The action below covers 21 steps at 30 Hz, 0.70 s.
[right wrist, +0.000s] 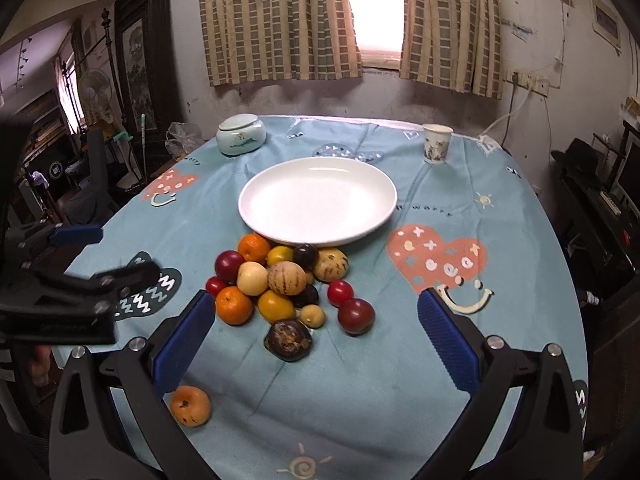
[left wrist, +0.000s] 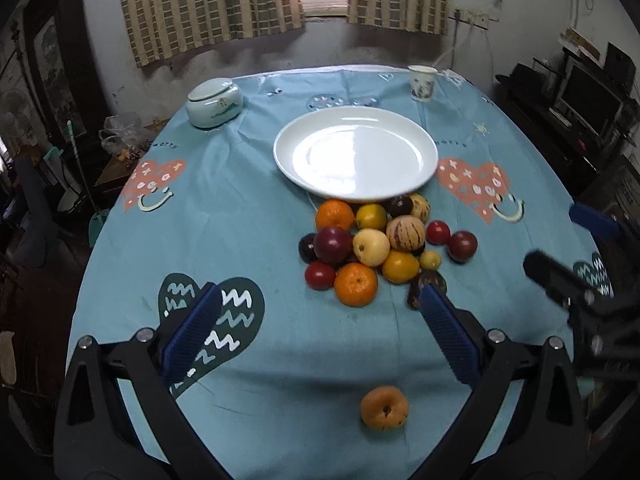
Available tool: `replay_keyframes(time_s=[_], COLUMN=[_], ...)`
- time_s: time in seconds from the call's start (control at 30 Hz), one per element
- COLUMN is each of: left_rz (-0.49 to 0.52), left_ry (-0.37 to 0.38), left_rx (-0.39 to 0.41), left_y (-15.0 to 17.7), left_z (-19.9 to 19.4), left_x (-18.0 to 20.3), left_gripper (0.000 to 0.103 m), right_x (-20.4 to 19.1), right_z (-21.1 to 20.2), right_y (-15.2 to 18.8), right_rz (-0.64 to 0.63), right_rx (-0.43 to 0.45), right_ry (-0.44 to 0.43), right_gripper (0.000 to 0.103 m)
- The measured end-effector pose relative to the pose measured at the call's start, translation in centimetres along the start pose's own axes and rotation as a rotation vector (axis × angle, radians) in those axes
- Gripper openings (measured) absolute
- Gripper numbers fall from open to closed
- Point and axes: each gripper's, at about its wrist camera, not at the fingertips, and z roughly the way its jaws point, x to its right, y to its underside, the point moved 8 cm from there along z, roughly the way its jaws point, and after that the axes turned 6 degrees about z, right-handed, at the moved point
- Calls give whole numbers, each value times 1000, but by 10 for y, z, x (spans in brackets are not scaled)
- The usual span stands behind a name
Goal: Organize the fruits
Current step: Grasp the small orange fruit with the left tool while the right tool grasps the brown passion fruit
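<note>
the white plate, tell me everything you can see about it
The white plate is round, shallow and glossy, apparently ceramic, with a low raised rim catching window glare. It holds nothing. It lies flat on the blue tablecloth near the table's middle, just behind the pile of fruit, whose rear pieces sit against or under its near edge. Neither gripper touches it.

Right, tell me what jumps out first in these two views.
The heap of mixed fruit on the blue tablecloth, piled against the near rim of the empty white plate. One orange fruit lies apart, nearest the camera. Both the left gripper and right gripper hover open, holding nothing.
</note>
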Motion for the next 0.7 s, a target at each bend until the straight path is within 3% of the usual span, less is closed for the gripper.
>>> replay_keyframes(time_s=[0.13,0.27,0.4,0.53,0.6,0.7], left_rz=[138,174,124,140,134,89], left_ry=[91,161,225,243,236,245], left_rx=[-74,-163,-207,-229,-264,-355], left_y=[47,88,101,102,103,111], left_z=[6,18,31,42,52,70], left_x=[16,28,42,56,58,58], left_gripper=[101,100,100,100,95,64], right_x=[24,49,50,34,28,20], right_z=[17,24,30,36,40,48], right_y=[22,40,49,55,56,55], right_rz=[-49,11,39,-10,-27,-44], right_rx=[-85,-133,-163,-186,-198,-217], right_ry=[85,101,76,49,38,19], right_gripper=[102,102,102,102,102,102])
